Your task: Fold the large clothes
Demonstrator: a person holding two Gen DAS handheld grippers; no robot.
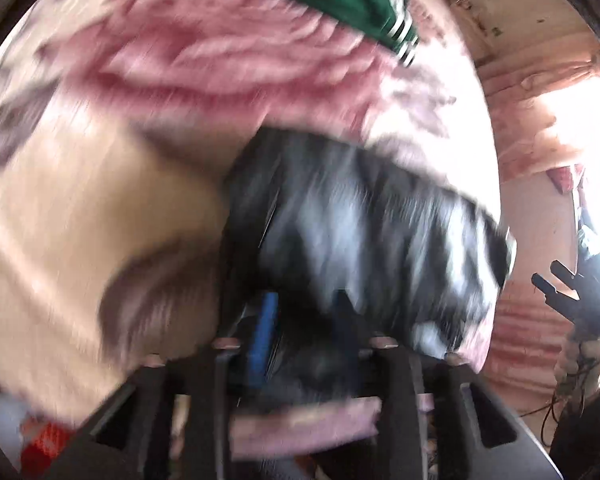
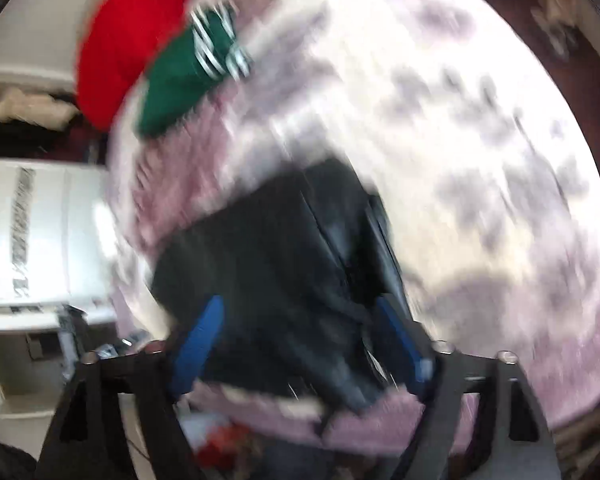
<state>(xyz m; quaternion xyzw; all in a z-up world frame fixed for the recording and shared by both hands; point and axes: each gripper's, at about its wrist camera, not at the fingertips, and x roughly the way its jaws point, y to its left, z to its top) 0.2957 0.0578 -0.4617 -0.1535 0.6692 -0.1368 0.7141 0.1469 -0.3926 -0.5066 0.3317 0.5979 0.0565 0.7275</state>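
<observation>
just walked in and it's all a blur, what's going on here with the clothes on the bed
A person with a handheld gripper in each hand is folding a dark garment on a bed with a pink floral blanket. Both the left gripper and right gripper stand open over it. A folded green garment and a red one lie at the far side.

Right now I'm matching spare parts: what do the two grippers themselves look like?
Both look alike. The right gripper has a black angular frame with triangular cut-outs, silvery bolt heads and blue pads. The left gripper shows the same black frame and one blue pad.
</observation>
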